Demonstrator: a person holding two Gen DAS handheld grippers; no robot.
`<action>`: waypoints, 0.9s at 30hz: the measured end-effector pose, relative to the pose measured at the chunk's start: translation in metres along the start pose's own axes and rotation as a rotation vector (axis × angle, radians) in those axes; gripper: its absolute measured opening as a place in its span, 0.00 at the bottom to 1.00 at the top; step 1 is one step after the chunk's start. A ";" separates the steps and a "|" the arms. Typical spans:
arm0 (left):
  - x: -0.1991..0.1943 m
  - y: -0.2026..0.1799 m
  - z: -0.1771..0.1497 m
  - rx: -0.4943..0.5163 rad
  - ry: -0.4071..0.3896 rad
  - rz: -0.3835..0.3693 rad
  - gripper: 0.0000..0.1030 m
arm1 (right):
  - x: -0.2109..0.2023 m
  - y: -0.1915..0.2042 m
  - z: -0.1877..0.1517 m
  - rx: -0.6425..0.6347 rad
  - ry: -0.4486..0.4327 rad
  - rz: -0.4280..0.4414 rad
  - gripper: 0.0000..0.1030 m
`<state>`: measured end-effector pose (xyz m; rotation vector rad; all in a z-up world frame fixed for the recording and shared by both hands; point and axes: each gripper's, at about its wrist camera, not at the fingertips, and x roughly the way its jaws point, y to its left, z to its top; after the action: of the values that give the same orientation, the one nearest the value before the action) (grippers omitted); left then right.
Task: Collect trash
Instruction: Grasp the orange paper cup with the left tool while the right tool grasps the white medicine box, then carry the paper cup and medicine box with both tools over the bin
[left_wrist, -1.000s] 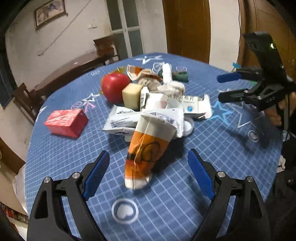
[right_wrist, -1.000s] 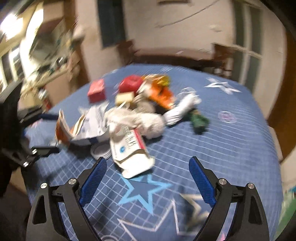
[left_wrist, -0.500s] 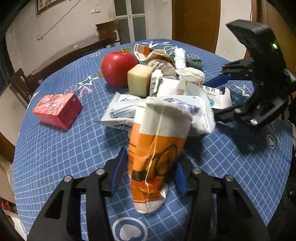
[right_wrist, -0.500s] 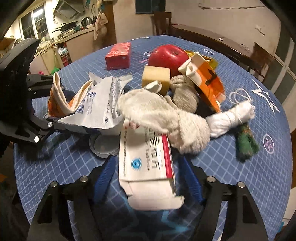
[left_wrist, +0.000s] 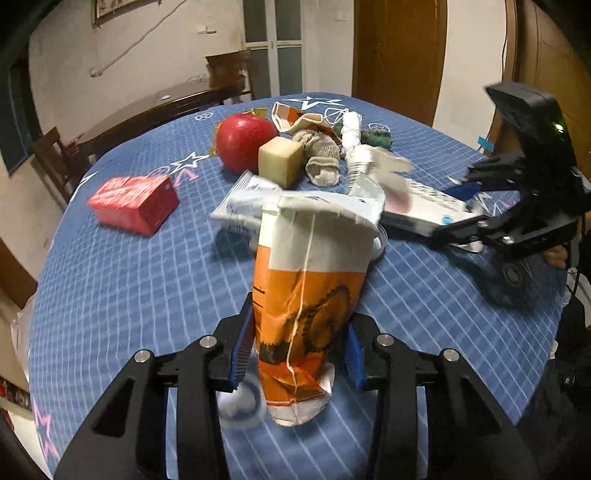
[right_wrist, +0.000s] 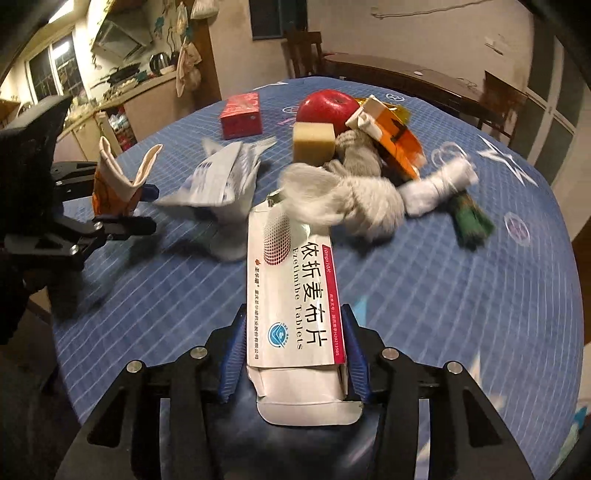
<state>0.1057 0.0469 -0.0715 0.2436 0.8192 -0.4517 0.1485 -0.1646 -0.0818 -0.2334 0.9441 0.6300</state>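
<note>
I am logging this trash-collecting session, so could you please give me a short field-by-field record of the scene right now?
surface: round table with blue grid cloth
left tool: shut on orange paper cup
right tool: shut on tablet box
pile, trash-like: white plastic wrapper, second orange cup
pile, other: red apple, pale yellow block, grey sock, white cloth roll, green item
apart from pile: red box

Crumpled orange-and-white paper cup (left_wrist: 308, 295) between left jaws. Ahead: white plastic wrapper (left_wrist: 255, 206); beyond it pale cheese cube (left_wrist: 279, 161), red apple (left_wrist: 243, 142). Red carton (left_wrist: 135, 203) ahead-left. White tablet box (right_wrist: 295, 291) between right jaws; knotted grey sock (right_wrist: 354, 203) at its far end.
</note>
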 end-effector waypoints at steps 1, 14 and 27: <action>-0.003 -0.001 -0.003 -0.006 -0.002 0.005 0.39 | -0.009 0.003 -0.010 0.013 -0.008 0.005 0.47; -0.054 -0.022 0.001 -0.117 -0.083 0.080 0.39 | -0.095 0.031 -0.068 0.198 -0.212 0.068 0.47; -0.058 -0.121 0.099 -0.006 -0.245 0.057 0.39 | -0.192 -0.004 -0.093 0.391 -0.443 -0.176 0.47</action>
<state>0.0770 -0.0799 0.0331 0.2010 0.5730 -0.4164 0.0054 -0.2863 0.0199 0.1683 0.5921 0.3047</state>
